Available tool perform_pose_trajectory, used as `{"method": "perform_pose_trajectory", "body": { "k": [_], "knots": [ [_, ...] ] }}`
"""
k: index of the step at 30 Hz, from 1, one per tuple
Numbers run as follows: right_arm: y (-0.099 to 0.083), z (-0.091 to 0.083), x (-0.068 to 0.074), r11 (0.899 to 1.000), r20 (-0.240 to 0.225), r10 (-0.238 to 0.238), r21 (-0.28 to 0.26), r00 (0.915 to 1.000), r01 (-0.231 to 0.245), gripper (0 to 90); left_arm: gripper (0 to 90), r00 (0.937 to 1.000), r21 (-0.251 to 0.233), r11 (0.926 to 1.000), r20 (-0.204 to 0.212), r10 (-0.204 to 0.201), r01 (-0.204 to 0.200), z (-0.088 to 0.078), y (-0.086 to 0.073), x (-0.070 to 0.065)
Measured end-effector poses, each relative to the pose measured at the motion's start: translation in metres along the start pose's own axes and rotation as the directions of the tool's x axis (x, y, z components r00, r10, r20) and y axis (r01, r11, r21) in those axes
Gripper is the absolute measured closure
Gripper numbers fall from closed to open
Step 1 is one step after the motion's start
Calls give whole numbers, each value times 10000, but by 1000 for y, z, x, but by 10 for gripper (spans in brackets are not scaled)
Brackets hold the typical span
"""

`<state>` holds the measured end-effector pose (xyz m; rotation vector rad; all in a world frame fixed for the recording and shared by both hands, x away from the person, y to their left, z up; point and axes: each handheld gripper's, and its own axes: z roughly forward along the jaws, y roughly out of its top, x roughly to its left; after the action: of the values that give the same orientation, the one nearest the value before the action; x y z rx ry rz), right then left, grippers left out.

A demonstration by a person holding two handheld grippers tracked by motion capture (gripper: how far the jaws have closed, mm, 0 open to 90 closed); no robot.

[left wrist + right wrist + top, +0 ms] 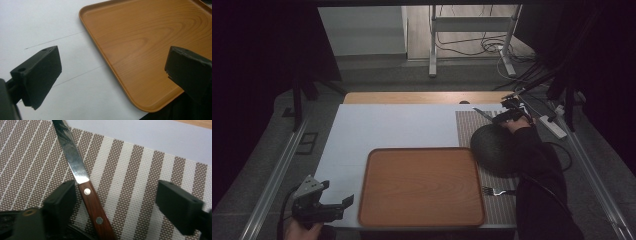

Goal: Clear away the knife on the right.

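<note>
Right gripper (117,202) over striped placemat (140,170), jaws spread, nothing pinched. Knife (82,185) lay between them, wooden handle hard against one jaw, far from other; long axis ran away from me, blade outward. Left gripper (110,75) spread, idle beside tray (140,37). I judged right hand nearer.

I can read no text, label, brand or number anywhere: the knife (82,182) bears no mark I can make out, and the tray (422,186) and striped mat (130,170) carry only their patterns.
</note>
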<state>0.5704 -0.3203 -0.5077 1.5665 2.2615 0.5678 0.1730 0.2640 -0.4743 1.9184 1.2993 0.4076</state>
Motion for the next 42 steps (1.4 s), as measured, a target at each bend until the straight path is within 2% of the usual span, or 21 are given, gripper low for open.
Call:
{"method": "perform_pose_trajectory", "body": {
  "k": [2,3,5,7,10,11,16,21,34,37,42],
  "knots": [
    [-1,0,-1,10000,-205,6,-7,9998,-6,274,15,10000,-5,10000,-6,-8,8,0,0,0],
    [-1,0,-1,9999,-106,-169,14,9998,169,320,15,10000,-6,10000,2,-3,3,0,0,0],
    [-1,-2,-1,9992,-250,-407,0,9989,407,409,15,10000,-5,10000,-5,-7,7,0,0,0],
    [-1,-4,-2,9985,-313,-549,-11,9980,548,514,16,10000,0,10000,-11,-4,4,0,0,0],
    [-2,-6,-4,9970,-501,-772,-61,9958,770,728,16,10000,-7,10000,-6,-13,13,0,0,0],
    [-3,-7,-5,9963,-575,-857,-73,9947,854,761,16,10000,-4,10000,-10,-13,13,0,0,0],
    [-5,-7,-10,9950,-873,-997,-191,9912,984,769,16,10000,-3,10000,-6,-26,26,0,0,0],
    [-6,-9,-14,9918,-763,-1278,-143,9889,1271,772,16,10000,-3,10000,-18,-46,46,0,0,0],
    [-21,-32,-46,9964,-521,-787,-368,9955,768,772,16,10000,1,10000,-8,-34,34,0,0,0],
    [-23,-38,-46,9965,-572,-716,-476,9958,689,772,16,10000,1,10000,-13,-25,25,0,0,0],
    [-22,-47,-39,9958,-675,-734,-597,9950,694,772,16,10000,-10,10000,-1,-26,26,0,0,0]
  ]
}}
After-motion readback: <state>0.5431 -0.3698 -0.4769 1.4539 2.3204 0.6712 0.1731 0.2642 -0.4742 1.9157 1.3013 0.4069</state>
